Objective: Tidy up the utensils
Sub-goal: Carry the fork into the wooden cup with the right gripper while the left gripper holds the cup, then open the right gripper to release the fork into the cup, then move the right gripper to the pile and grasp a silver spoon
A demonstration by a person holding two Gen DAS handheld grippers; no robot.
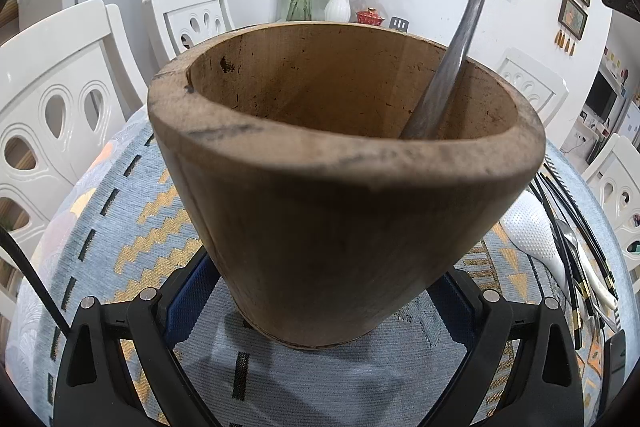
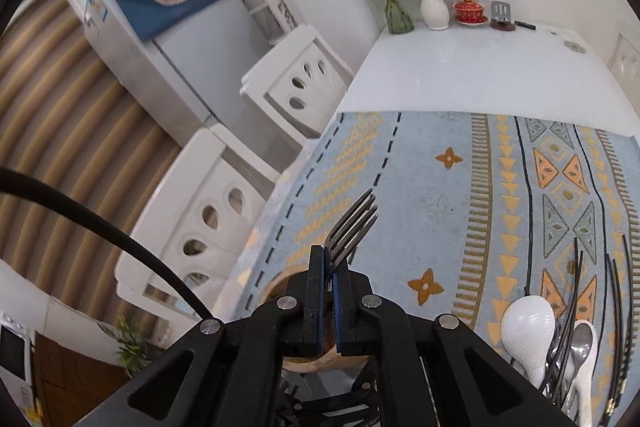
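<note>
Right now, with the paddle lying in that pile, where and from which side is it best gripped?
Probably at the neck of the paddle, just below its head, coming down from the bare cloth side, picture-left in the right wrist view. The head is broad and domed; spoons and chopsticks crowd its other side.

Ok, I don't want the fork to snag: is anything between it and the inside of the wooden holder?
Nothing visible does. The fork, clamped in the right gripper, already has its handle down inside the wooden holder, near the right side of the rim. The part of the inside that shows holds nothing else.
</note>
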